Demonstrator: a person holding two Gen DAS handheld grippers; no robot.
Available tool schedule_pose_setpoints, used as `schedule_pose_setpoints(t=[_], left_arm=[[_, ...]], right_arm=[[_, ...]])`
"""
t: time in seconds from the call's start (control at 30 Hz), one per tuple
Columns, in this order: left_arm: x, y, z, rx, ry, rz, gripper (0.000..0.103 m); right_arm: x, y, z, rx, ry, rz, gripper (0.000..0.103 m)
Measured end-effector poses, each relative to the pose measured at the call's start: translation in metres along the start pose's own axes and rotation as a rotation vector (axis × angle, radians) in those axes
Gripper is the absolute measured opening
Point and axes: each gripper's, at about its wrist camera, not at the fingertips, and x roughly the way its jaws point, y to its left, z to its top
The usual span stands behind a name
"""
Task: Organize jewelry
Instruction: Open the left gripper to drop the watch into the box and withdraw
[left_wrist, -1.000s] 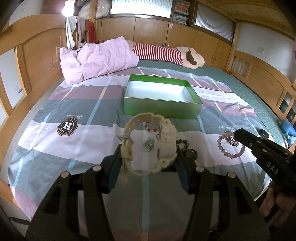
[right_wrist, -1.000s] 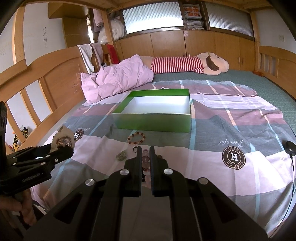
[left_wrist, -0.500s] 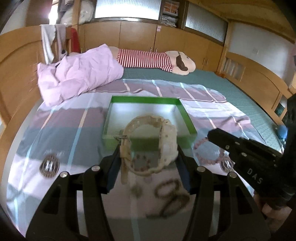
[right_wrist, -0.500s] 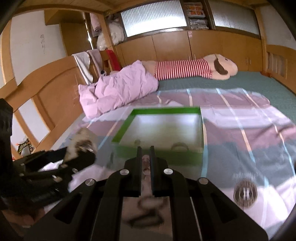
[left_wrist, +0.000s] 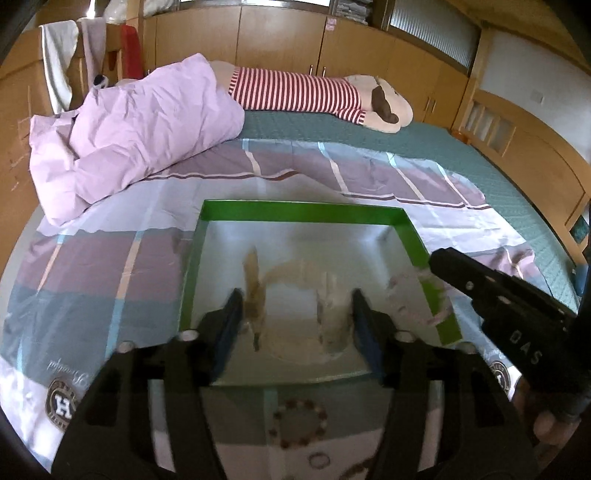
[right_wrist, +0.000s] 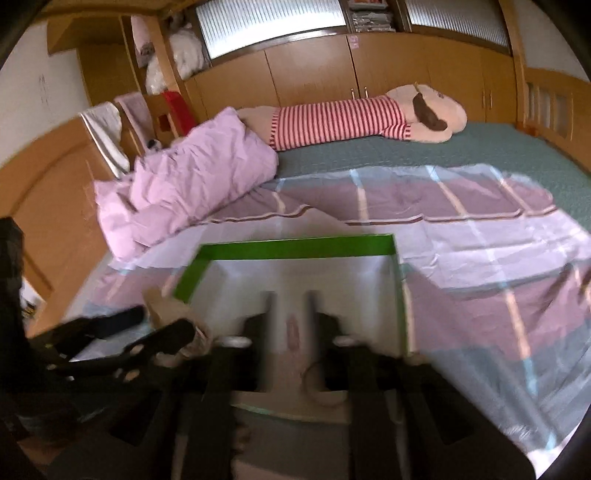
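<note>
My left gripper (left_wrist: 295, 317) is shut on a cream wristwatch (left_wrist: 328, 314) and holds it over the white floor of the green box (left_wrist: 303, 212). The watch is blurred by motion. My right gripper (right_wrist: 290, 328) is shut on a pink bead bracelet (right_wrist: 291, 332) over the same box (right_wrist: 295, 247). In the left wrist view the right gripper (left_wrist: 439, 258) holds the pink bracelet (left_wrist: 417, 295) at the box's right wall. In the right wrist view the left gripper (right_wrist: 162, 325) holds the watch (right_wrist: 166, 306) at the box's left edge.
A brown bead bracelet (left_wrist: 299, 424), a small ring (left_wrist: 319, 459) and another dark bracelet lie on the striped sheet (left_wrist: 92, 280) in front of the box. A pink duvet (left_wrist: 140, 125) and a striped plush toy (left_wrist: 314, 92) lie behind. Wooden bed rails stand on both sides.
Both grippers have moved forward from above the sheet to over the green box, carrying the watch and the pink bracelet. The box now fills the lower middle of both views.
</note>
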Motion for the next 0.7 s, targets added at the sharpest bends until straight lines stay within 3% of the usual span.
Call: schedule_pose_setpoints(t=[0.07,0.23,0.43,0.53,0.7], left_arm=[[0.005,0.006,0.001,-0.033,-0.009,0.021,0.099],[-0.012,0.010,0.008,-0.048,-0.040,0.020,0.099],[-0.092,-0.002,0.000,0.042,-0.175,0.103,0.099],[-0.135,0.006,-0.024,0.016,-0.207,0.115,0.099],[-0.181,0.028,-0.087,-0.036,-0.204,0.143,0.099]], right_arm=[[-0.006,-0.015,0.000,0.053,-0.034,-0.019,0.070],[-0.029,-0.020,0.009,0.063,-0.067,0.012,0.072],[-0.104,-0.014,0.010,0.032,-0.194,0.037,0.075],[-0.142,-0.012,0.001,0.020,-0.239,0.019,0.083],[-0.198,-0.013,-0.040,0.048,-0.261,0.010,0.086]])
